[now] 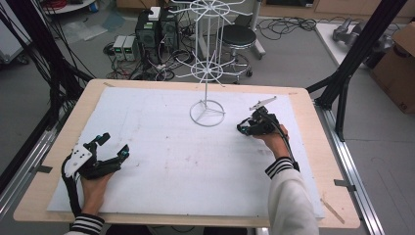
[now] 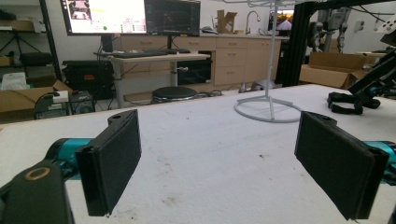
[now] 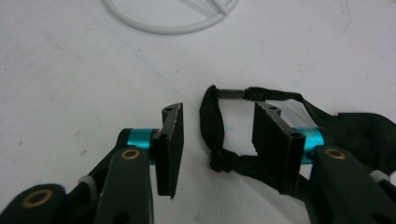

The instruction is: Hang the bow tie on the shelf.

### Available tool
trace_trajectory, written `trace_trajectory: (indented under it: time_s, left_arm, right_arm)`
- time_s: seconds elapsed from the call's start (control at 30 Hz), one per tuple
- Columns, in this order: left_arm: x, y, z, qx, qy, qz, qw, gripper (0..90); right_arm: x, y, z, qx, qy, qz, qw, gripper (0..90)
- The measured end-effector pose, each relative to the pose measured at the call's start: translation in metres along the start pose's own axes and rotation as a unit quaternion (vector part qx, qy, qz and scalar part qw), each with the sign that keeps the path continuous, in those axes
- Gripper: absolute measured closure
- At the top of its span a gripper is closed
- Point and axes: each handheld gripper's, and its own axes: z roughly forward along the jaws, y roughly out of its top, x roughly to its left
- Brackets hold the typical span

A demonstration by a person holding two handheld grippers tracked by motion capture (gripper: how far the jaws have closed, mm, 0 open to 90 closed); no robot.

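A black fabric strap (image 3: 211, 122) with a knotted loop lies on the white mat, right of the white wire stand's ring base (image 1: 207, 113). My right gripper (image 3: 218, 110) is open and low over it. The loop's left side runs between the jaws, and the right pad (image 3: 275, 144) sits within the loop's outline. In the high view this gripper (image 1: 246, 128) is held near the mat's right side. My left gripper (image 1: 114, 144) rests open at the near left, nothing between its pads (image 2: 112, 161). From there the strap (image 2: 344, 103) lies far right.
The wire stand (image 2: 268, 105) rises tall from the mat's far middle, with spoked hoops above (image 1: 208, 71). The mat covers a wooden table (image 1: 34, 191). Black frame posts (image 1: 352, 54) stand at the right. A stool, cables and computers are on the floor beyond.
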Motion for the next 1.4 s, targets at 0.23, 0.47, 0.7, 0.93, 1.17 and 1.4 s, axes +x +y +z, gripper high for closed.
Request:
trace_trajectory:
  time_s: [0.23,0.47,0.7,0.93,1.17,1.4]
  left_arm:
    - [0.0,0.0,0.0,-0.001,0.0,0.0,1.0,15.0]
    - [0.0,0.0,0.0,0.0,-0.001,0.0,1.0,15.0]
    - [0.0,0.0,0.0,0.0,0.0,0.0,1.0,15.0]
    - [0.0,0.0,0.0,0.0,0.0,0.002,1.0,15.0]
    - [0.0,0.0,0.0,0.0,0.0,0.002,1.0,15.0]
    - [0.0,0.0,0.0,0.0,0.0,0.002,1.0,15.1]
  right_arm:
    - [0.005,0.009,0.015,0.018,-0.001,-0.023,0.9996,62.7]
    - [0.005,0.008,0.022,0.032,-0.01,-0.029,0.999,67.4]
    - [0.004,0.007,0.027,0.039,-0.016,-0.034,0.9985,74.2]
    - [0.003,0.006,0.031,0.045,-0.013,-0.032,0.9984,75.4]
    - [0.005,0.007,0.032,0.049,-0.017,-0.033,0.9981,84.0]
    - [0.008,0.008,0.032,0.049,-0.023,-0.029,0.9981,87.6]
